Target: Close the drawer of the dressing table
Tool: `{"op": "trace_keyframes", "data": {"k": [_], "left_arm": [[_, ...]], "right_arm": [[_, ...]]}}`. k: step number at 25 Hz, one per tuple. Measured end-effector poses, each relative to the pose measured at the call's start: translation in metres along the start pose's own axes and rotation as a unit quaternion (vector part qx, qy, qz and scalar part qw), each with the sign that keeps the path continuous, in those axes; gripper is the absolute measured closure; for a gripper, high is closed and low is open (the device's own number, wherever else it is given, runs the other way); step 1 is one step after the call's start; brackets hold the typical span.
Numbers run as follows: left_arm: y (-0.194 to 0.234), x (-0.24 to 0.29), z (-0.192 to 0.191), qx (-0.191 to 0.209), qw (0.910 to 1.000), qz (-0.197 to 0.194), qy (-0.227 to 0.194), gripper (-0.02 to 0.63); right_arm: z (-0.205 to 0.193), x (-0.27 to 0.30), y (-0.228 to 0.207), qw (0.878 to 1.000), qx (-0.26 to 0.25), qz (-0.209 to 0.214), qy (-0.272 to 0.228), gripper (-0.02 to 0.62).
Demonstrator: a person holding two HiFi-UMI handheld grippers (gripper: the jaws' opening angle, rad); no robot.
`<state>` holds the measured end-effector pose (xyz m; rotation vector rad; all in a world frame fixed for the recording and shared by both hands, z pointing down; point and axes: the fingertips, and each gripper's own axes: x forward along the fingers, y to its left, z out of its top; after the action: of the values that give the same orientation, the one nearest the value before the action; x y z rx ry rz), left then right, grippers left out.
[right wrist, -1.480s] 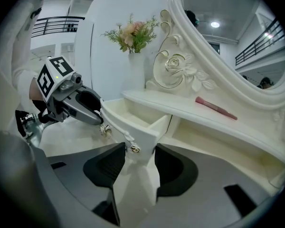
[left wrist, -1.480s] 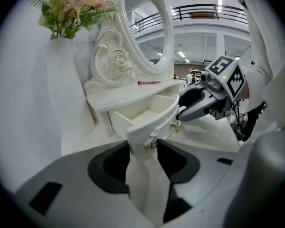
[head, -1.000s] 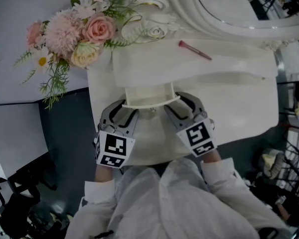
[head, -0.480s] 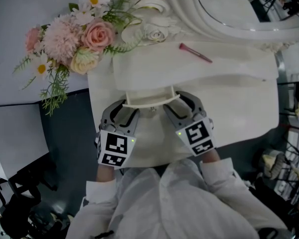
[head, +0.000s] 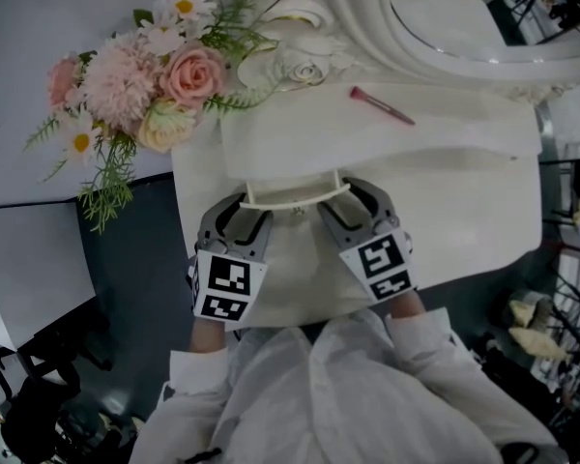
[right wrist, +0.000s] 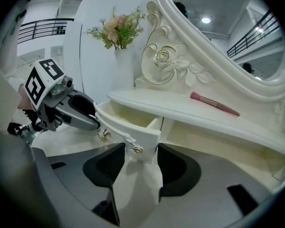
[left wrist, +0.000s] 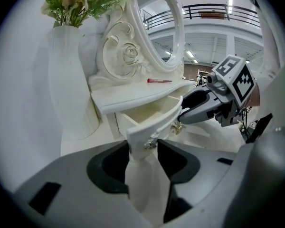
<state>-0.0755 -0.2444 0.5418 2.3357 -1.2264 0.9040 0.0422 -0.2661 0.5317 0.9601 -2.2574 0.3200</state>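
Note:
The white dressing table (head: 445,182) has its small drawer (head: 295,193) pulled out toward me. In the head view, my left gripper (head: 242,222) sits at the drawer front's left end and my right gripper (head: 356,209) at its right end. Both are open. In the left gripper view, the left corner of the drawer (left wrist: 152,120) stands between the wide jaws of the left gripper (left wrist: 142,148). In the right gripper view, the right corner of the drawer (right wrist: 128,120) stands between the jaws of the right gripper (right wrist: 135,151). Whether the pads touch the drawer front is unclear. The drawer looks empty.
A pink brush (head: 380,103) lies on the tabletop behind the drawer. A bouquet (head: 145,75) in a white vase (left wrist: 71,80) stands at the table's left. The oval mirror (head: 464,27) rises at the back. Dark floor lies to the left of the table.

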Motion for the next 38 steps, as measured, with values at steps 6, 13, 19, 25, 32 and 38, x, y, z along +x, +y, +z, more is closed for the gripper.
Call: {"op": "trace_keyframes", "data": {"k": [6, 13, 19, 25, 32, 38], "left_arm": [[0.005, 0.002, 0.003, -0.025, 0.9997, 0.004, -0.003, 0.423], [0.009, 0.003, 0.003, -0.051, 0.9987, 0.005, -0.006, 0.408], [0.012, 0.004, 0.003, -0.066, 0.9977, 0.011, -0.009, 0.399], [0.016, 0.006, 0.004, -0.079, 0.9967, 0.014, -0.008, 0.393], [0.023, 0.008, 0.006, -0.085, 0.9961, 0.025, -0.005, 0.39], [0.027, 0.011, 0.011, -0.086, 0.9958, 0.029, -0.009, 0.39]], "right_arm": [[0.001, 0.003, -0.004, 1.0, 0.016, -0.007, -0.004, 0.399], [0.001, 0.004, -0.009, 0.999, 0.031, -0.011, -0.004, 0.393], [0.001, 0.005, -0.013, 0.999, 0.041, -0.019, -0.005, 0.387], [0.002, 0.008, -0.015, 0.998, 0.055, -0.023, -0.009, 0.383], [0.005, 0.012, -0.016, 0.998, 0.061, -0.02, -0.009, 0.383], [0.009, 0.015, -0.02, 0.997, 0.071, -0.026, -0.013, 0.382]]}}
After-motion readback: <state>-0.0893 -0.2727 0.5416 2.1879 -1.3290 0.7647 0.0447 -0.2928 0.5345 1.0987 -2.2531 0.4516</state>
